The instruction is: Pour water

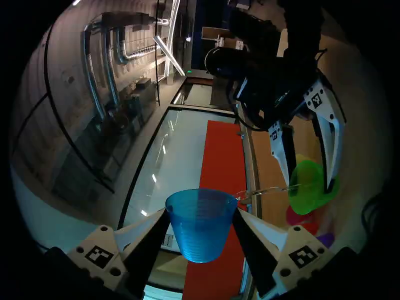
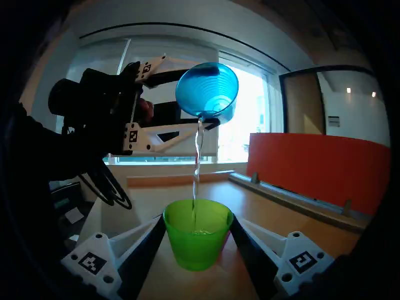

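Two cups, one thin stream (image 1: 265,190). In the left gripper view, your left gripper (image 1: 201,212) clamps its jaws on the tilted blue cup (image 1: 201,230), pouring toward the green cup (image 1: 311,186). In the right gripper view, your right gripper (image 2: 197,220) grips that cup in its jaws directly beneath; tilt gently, rim centred.

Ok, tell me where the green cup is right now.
In the right gripper view the green cup sits bottom centre, held by the right gripper, directly below the tilted blue cup pouring water into it.
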Demonstrator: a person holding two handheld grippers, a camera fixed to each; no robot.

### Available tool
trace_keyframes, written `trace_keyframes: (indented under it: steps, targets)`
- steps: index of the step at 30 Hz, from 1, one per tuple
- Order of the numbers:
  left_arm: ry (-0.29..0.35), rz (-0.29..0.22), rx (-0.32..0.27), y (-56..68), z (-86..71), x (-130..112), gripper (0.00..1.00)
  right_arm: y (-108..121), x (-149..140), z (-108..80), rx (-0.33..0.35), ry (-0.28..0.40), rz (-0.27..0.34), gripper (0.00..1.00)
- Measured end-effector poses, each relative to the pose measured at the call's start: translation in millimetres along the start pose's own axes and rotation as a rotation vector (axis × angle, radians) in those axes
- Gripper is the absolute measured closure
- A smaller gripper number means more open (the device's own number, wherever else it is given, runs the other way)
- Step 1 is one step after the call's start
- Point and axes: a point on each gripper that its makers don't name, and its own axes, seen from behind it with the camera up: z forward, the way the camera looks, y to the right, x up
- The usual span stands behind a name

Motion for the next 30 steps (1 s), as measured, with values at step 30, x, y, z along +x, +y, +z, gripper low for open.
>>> trace_keyframes:
  steps: [30]
  targets:
    - [0.009, 0.122, 0.016, -0.4, -3.3, 7.9, 0.15, 2.9, 1.7, -4.3, -0.005, 0.009, 0.003, 0.09]
